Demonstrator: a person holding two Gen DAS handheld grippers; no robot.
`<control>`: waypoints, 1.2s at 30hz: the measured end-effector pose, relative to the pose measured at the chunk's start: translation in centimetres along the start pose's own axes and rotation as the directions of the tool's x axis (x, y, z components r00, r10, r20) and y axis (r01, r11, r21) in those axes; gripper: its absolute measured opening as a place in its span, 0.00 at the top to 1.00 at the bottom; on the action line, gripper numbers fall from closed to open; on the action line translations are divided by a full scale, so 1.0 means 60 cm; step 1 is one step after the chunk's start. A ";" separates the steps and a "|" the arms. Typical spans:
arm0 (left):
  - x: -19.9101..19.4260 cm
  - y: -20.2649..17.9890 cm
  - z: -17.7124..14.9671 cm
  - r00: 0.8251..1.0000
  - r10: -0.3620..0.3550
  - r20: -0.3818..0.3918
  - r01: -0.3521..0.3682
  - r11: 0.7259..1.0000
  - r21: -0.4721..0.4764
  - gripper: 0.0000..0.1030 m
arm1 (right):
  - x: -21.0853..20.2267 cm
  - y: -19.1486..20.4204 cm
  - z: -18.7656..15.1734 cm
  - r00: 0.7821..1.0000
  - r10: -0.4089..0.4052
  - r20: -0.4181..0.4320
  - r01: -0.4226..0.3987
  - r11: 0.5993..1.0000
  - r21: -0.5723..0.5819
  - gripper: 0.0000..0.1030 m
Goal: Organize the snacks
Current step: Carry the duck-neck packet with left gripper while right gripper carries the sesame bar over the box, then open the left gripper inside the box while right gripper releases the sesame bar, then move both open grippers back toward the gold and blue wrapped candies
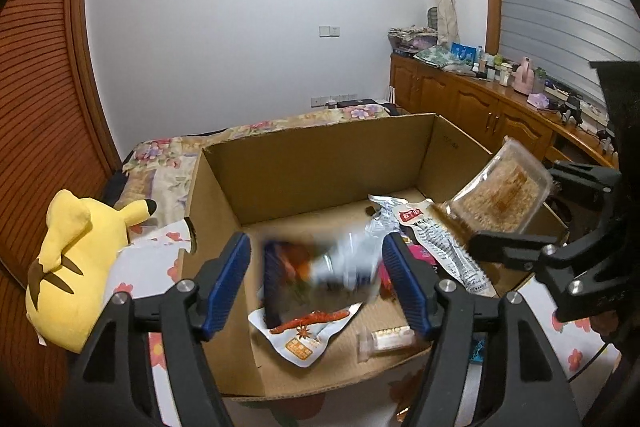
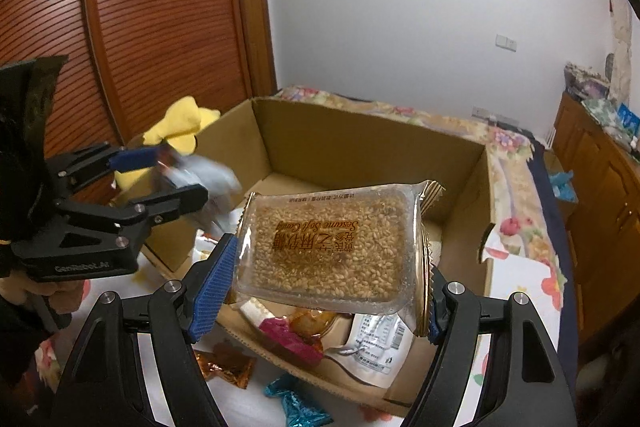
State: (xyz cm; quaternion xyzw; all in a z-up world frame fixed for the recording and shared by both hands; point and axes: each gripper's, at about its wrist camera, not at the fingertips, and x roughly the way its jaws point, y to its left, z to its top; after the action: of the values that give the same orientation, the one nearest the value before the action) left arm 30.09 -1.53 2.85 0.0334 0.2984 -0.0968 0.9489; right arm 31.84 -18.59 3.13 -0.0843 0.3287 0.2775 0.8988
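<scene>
An open cardboard box (image 1: 320, 163) stands on the bed, with several snack packets on its floor. My left gripper (image 1: 320, 279) is open over the box; a blurred blue-and-silver snack packet (image 1: 332, 267) is in the air between its blue pads, apart from them. My right gripper (image 2: 320, 287) is shut on a clear pack of sesame soft candy (image 2: 328, 247) and holds it above the box's near side (image 2: 472, 219). That pack also shows in the left wrist view (image 1: 500, 199). The left gripper also shows in the right wrist view (image 2: 168, 175).
A yellow plush toy (image 1: 76, 259) lies left of the box. Loose wrapped candies, blue (image 2: 296, 403) and orange (image 2: 228, 367), lie on the floral bedsheet in front of the box. A wooden cabinet (image 1: 480, 111) with clutter runs along the right wall.
</scene>
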 end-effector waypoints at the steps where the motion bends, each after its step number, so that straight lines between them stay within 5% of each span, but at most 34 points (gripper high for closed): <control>1: 0.000 0.002 0.001 1.000 -0.003 0.002 0.003 1.000 -0.003 0.33 | 0.005 -0.001 0.003 1.000 -0.001 -0.009 0.001 1.000 0.002 0.24; 19: -0.050 -0.007 -0.015 0.999 -0.016 0.034 0.016 1.000 0.001 0.33 | 0.023 -0.017 0.017 0.999 -0.019 -0.027 0.021 0.998 0.060 0.20; 36: -0.160 -0.055 -0.083 0.997 -0.042 0.067 0.040 0.999 0.026 0.33 | -0.111 0.050 -0.048 0.999 -0.015 0.039 0.014 1.000 0.016 0.20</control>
State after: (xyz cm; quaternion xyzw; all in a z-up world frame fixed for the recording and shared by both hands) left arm 18.95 -2.60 4.24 0.0357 0.2657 -0.1210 0.9558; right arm 24.41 -20.00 5.26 -0.0744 0.3128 0.2699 0.9076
